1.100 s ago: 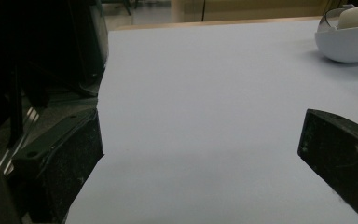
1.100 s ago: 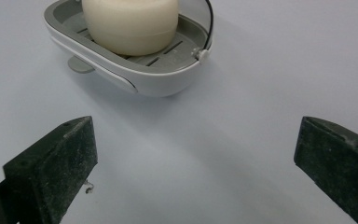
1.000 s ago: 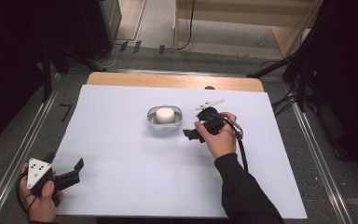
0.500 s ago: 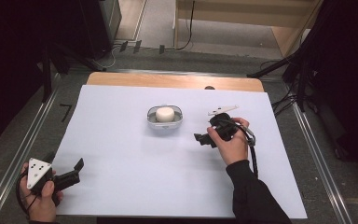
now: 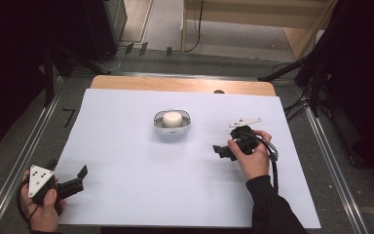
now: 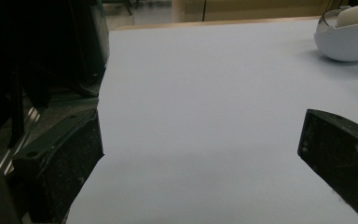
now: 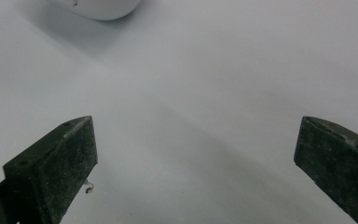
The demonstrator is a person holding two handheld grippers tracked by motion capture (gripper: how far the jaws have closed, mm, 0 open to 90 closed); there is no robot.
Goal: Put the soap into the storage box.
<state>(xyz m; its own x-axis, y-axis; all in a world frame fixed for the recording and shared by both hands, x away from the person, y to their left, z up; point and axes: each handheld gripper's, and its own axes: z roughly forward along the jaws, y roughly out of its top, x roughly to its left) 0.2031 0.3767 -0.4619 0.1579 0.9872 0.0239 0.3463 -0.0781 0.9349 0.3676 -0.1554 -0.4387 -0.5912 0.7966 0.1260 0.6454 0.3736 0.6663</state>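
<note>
Right tongs [image 5: 220, 151] drew back; bowl [image 5: 172, 123] now well apart, up-left.

A large pale blue-white sheet [image 5: 126, 161] covers most of the tabletop. A strip of bare light wooden tabletop [image 5: 185, 85] shows along the far edge. Metal rails [image 5: 24, 151] flank both sides. Black cables [image 5: 121, 53] lie on the grey floor beyond the far edge.
</note>
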